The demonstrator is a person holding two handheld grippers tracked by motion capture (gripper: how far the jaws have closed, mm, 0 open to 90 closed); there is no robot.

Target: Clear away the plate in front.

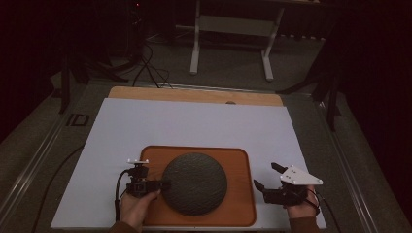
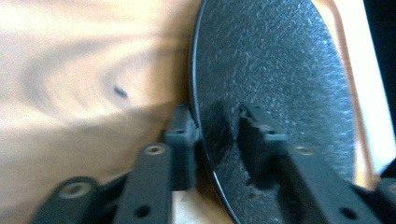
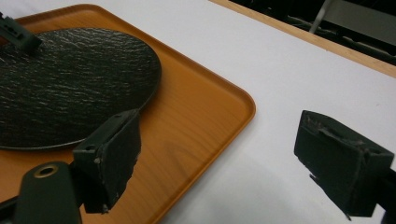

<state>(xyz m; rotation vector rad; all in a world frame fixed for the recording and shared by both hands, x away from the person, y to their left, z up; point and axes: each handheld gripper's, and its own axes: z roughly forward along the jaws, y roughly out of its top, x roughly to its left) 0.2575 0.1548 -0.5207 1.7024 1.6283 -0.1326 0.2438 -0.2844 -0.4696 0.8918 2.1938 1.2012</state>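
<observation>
A round black textured plate (image 1: 194,183) (image 2: 280,70) (image 3: 70,79) lies on an orange wooden tray (image 1: 240,160) (image 2: 70,70) (image 3: 201,107) near the table's front edge. My left gripper (image 1: 165,184) (image 2: 217,121) is shut on the plate's left rim, one jaw under it and one on top. Its tip (image 3: 16,32) also shows at the plate's far side in the right gripper view. My right gripper (image 1: 265,175) (image 3: 219,130) stands open just right of the tray, over the white sheet, holding nothing. One of its jaws hangs over the tray's corner.
A white sheet (image 1: 194,121) covers the table, with a wooden strip (image 1: 194,94) along the far edge. Beyond the table are a dark floor, cables (image 1: 150,68) and a white table frame (image 1: 233,29).
</observation>
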